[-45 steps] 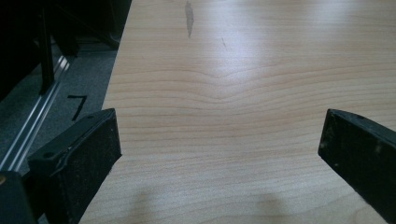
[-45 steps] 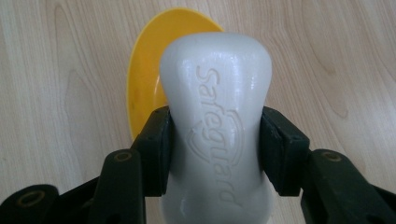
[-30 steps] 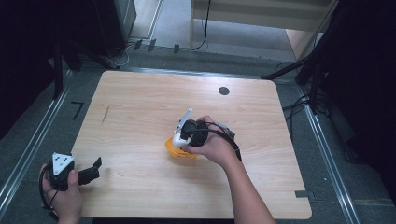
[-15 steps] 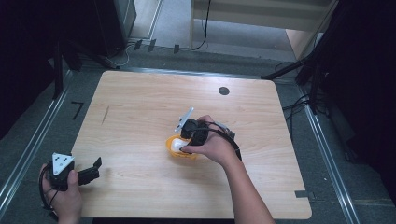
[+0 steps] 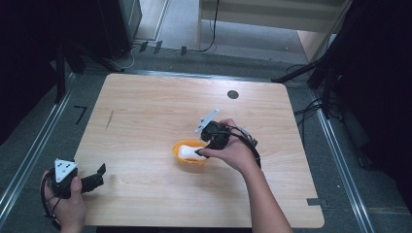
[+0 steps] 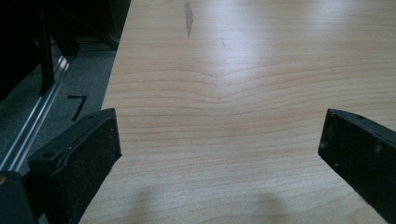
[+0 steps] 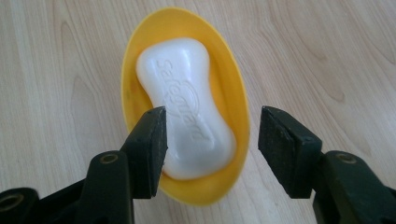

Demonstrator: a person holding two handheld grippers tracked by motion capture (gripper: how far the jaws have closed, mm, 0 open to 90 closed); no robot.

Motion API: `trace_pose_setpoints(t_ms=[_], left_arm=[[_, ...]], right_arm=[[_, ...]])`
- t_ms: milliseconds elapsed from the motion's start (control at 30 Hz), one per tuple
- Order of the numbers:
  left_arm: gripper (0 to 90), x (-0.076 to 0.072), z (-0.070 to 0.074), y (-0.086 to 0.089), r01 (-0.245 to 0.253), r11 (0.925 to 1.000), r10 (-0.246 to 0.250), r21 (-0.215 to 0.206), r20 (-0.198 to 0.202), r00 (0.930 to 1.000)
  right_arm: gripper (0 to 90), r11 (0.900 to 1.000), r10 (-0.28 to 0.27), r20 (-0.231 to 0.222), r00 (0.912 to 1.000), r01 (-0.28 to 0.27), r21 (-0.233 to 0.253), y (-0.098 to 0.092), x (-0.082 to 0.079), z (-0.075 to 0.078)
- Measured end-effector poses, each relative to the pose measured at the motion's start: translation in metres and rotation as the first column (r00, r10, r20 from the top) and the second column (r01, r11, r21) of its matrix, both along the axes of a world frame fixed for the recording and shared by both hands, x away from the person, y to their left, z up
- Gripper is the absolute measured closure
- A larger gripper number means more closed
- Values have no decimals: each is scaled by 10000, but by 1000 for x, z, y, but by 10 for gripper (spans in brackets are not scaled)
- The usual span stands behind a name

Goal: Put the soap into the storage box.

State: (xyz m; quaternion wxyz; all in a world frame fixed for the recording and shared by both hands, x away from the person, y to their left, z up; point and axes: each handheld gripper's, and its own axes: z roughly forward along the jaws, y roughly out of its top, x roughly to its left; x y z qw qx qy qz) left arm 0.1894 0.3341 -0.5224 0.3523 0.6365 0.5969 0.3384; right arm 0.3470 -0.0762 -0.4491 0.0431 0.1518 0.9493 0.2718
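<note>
- Your bench (image 5: 145, 111) is bare wood apart from one dish, with dark floor and rails all round it.
- The yellow dish (image 7: 236, 100) sits near the middle of the bench, and you can see its orange rim (image 5: 182, 159) from above.
- The white soap (image 7: 187, 105) lies inside the dish, lengthwise and embossed side up; from above it shows as a pale bar (image 5: 187, 153).
- Your right hand-held gripper (image 7: 210, 140) hovers just over the near end of the dish, jaws spread: the left one overlaps the soap's edge, the right one hangs beyond the rim. Nothing is pinched.
- Your left hand-held gripper (image 6: 219, 140) idles at the bench's near left corner (image 5: 94, 179), jaws wide apart over bare wood.
- My read: you're either lining up a grasp or backing off a release. For a grasp, bring both jaws inside the rim, astride the bar's waist, then squeeze gently, since soap slips.
</note>
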Motion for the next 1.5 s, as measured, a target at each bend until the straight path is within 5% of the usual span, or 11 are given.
trace_pose_setpoints(t_ms=[867, 1500], left_arm=[[0, 0, 0, 0, 16, 10000, -16, 30, -4, 10000], [0, 0, 0, 0, 32, 10000, -32, 25, 2, 10000]], right_arm=[[278, 9799, -1902, 103, 9817, 1892, 629, -58, -10, -6], [135, 9208, -3708, -64, 9287, 3685, 1279, -114, -24, -22]])
